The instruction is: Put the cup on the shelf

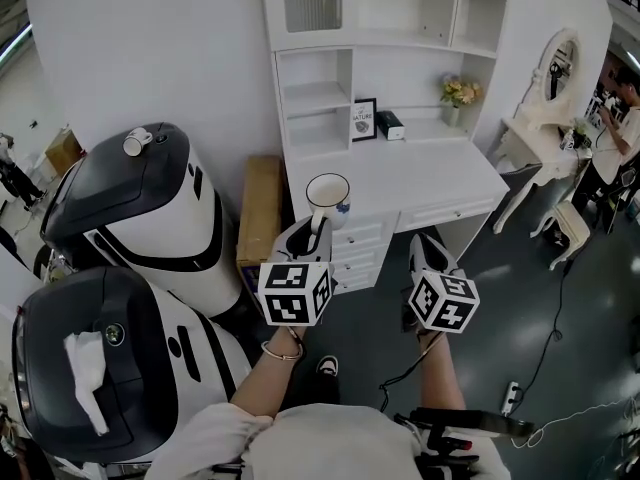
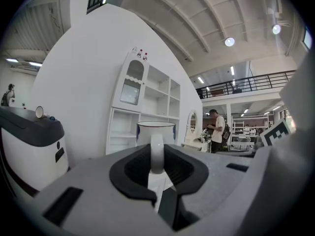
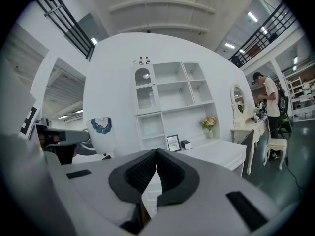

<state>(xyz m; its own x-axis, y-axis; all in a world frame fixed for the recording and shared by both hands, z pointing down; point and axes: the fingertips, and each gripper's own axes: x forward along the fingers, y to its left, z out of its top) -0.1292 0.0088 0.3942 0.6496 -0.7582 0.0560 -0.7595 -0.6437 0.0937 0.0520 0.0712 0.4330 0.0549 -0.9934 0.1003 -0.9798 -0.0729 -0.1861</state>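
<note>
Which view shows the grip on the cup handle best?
Left gripper view: it looks straight along the left claw, whose pads pinch the handle of the cup, body behind. Head view shows the cup from above, rim and inside, little of the handle. Right gripper view shows only its side with the blue print.

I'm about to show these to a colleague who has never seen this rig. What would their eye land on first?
Probably the white cup, held up by its handle in the left gripper in front of the white desk with shelves. Next, the right gripper beside it, jaws together and empty, and the two bulky black-and-white machines at the left.
</note>
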